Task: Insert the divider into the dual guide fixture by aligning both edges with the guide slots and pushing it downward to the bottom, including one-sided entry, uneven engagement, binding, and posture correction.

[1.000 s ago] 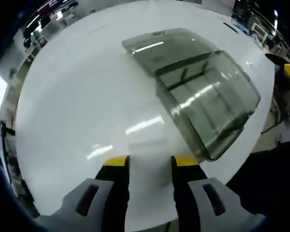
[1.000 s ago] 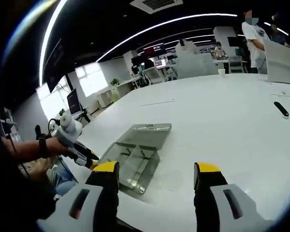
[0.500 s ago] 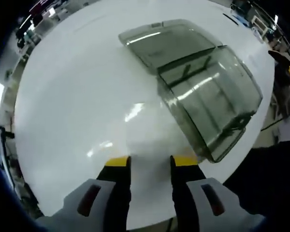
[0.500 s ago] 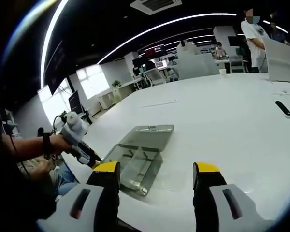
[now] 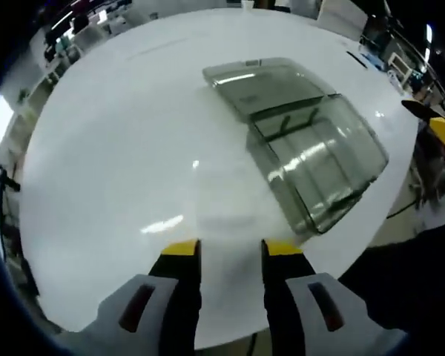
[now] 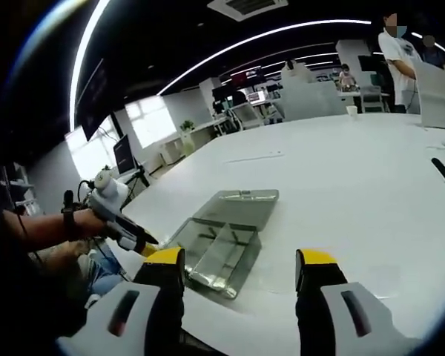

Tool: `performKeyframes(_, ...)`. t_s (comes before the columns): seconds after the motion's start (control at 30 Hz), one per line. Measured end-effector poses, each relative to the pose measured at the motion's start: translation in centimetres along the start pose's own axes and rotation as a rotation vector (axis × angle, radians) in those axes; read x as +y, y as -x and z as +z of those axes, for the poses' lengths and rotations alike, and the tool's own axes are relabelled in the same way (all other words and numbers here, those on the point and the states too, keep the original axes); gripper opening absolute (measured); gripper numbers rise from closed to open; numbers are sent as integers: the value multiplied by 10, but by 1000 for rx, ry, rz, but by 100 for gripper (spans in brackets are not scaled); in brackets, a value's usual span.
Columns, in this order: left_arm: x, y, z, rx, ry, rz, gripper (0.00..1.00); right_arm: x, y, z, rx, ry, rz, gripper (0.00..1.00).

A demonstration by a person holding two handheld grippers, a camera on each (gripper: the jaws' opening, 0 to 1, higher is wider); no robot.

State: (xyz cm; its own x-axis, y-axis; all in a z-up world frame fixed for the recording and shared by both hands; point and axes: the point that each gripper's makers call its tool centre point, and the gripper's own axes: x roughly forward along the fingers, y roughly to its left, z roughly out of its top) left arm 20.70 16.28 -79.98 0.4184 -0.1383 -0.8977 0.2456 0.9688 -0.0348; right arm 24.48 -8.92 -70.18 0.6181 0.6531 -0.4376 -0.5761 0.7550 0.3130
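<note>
A big white table (image 5: pixel 119 148) takes up most of the room in front of the person, glossy enough to mirror the ceiling lights. Near its edge sits the fixture (image 5: pixel 319 167), a clear smoky plastic tray with raised walls and ribs along its inner sides; in the right gripper view the same fixture (image 6: pixel 216 252) lies just beyond that gripper's left jaw. Touching its far end is the divider (image 5: pixel 261 85), a flat smoky panel lying on the tabletop, not yet in the slots; from the other side the divider (image 6: pixel 241 206) shows as a grey sheet behind the tray.

The left gripper (image 5: pixel 228 248) hovers over bare table just beside the fixture's near corner, its yellow-tipped jaws apart with nothing between them. The right gripper (image 6: pixel 239 258) is held higher and further back, jaws spread wide and empty. In the right gripper view the left gripper (image 6: pixel 130 236) comes in from the left, held by a hand (image 6: pixel 78 221) at the table's edge.

Further off, a dark remote-like object (image 6: pixel 441 170) lies on the table, and a person (image 6: pixel 400 63) stands by desks at the back.
</note>
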Motion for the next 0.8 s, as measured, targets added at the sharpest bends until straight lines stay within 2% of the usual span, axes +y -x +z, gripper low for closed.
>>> performKeyframes(0.23,-6,15,0,-96,82,-25,29,13,2,2,-12,13,41,56)
performKeyframes(0.33,-8,22,3,-144,51,-8,29,16,2,1,-10,7,48,54)
performKeyframes(0.43,-12,28,5,-174,58,-18,29,26,0,4,-28,-20,80,50)
performKeyframes(0.63,-19,43,11,-239,118,-57,29,46,-5,9,-15,24,136,48)
performKeyframes(0.8,-28,54,17,-298,218,-111,29,56,-7,12,-17,48,170,47)
